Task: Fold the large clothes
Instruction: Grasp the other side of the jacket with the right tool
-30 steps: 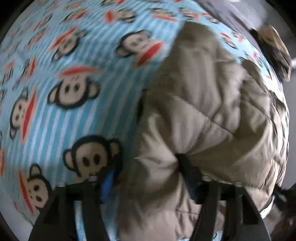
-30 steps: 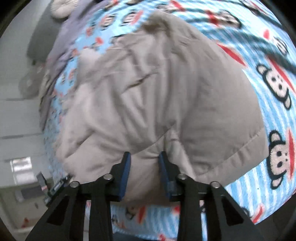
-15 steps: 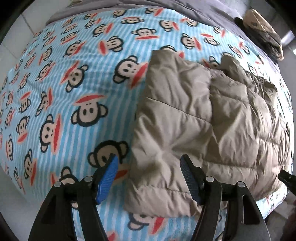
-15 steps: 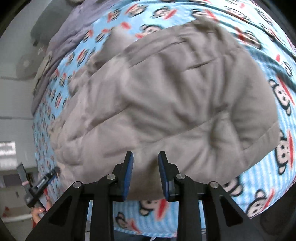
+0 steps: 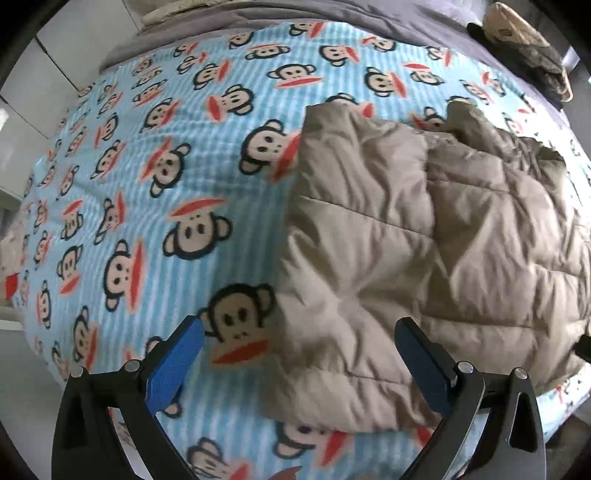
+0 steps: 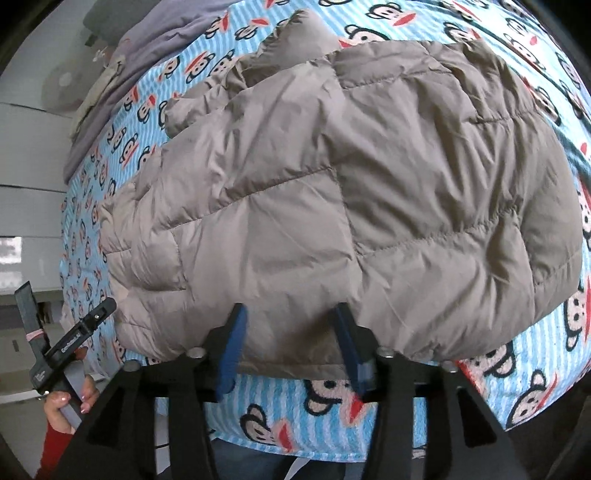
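A beige quilted puffer jacket [image 5: 424, 251] lies folded on a bed with a blue monkey-print blanket [image 5: 147, 184]. It also fills the right wrist view [image 6: 332, 192]. My left gripper [image 5: 299, 343] is open and empty, held above the jacket's near left corner. My right gripper [image 6: 288, 325] is open and empty, just off the jacket's near hem. The left gripper also shows at the left edge of the right wrist view [image 6: 70, 343], held in a hand.
A grey sheet [image 5: 388, 18] covers the far end of the bed. A dark and tan bundle [image 5: 528, 48] lies at the far right corner. The blanket's near edge [image 6: 314, 443] drops off toward the floor.
Both grippers have let go of the jacket, opened and pulled back. The jacket now lies flat on the bed.
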The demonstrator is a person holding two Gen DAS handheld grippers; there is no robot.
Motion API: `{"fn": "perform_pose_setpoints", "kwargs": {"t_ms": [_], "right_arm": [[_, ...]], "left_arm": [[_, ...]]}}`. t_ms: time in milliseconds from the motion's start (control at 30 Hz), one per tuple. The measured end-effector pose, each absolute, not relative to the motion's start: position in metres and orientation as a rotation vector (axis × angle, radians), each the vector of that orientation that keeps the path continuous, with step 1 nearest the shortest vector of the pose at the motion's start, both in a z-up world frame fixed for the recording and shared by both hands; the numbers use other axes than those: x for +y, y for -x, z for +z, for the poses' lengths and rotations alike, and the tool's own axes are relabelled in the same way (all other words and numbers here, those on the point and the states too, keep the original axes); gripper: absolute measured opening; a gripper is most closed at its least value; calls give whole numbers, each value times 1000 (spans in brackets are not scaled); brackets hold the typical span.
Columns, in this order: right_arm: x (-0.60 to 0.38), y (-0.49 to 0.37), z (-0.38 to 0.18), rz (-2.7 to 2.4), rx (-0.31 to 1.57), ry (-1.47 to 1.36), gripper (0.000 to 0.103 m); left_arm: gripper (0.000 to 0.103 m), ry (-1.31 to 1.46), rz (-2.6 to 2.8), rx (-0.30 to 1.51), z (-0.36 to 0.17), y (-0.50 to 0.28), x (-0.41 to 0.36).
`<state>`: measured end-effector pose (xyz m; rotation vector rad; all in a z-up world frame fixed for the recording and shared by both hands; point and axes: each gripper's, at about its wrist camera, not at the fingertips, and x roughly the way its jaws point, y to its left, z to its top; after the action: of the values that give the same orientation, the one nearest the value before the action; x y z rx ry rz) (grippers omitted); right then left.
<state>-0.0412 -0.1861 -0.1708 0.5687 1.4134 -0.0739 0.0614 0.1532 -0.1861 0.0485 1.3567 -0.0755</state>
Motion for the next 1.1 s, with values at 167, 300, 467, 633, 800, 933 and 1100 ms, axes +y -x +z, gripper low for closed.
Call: {"fn": "perform_pose_setpoints", "kwargs": {"t_ms": [167, 300, 467, 633, 800, 933, 1100], "right_arm": [[-175, 36, -161, -95, 1340, -485, 90], [-173, 33, -162, -96, 1329, -502, 90], [-165, 25, -170, -88, 1374, -505, 90], [-159, 14, -172, -90, 1373, -518, 90], [-153, 6, -172, -103, 1375, -508, 90], [-153, 7, -170, -112, 1360, -515, 40], [-152, -1, -183, -106, 1371, -555, 30]], "left_arm": [[103, -38, -65, 1378, -192, -66, 159], [103, -44, -85, 1388, -196, -70, 159], [103, -14, -118, 1398, -199, -75, 163], [103, -12, -148, 1397, -201, -81, 166], [103, 60, -213, 1400, -203, -90, 180], [103, 156, -240, 1417, -207, -98, 195], [103, 202, -236, 1450, -218, -101, 198]]}}
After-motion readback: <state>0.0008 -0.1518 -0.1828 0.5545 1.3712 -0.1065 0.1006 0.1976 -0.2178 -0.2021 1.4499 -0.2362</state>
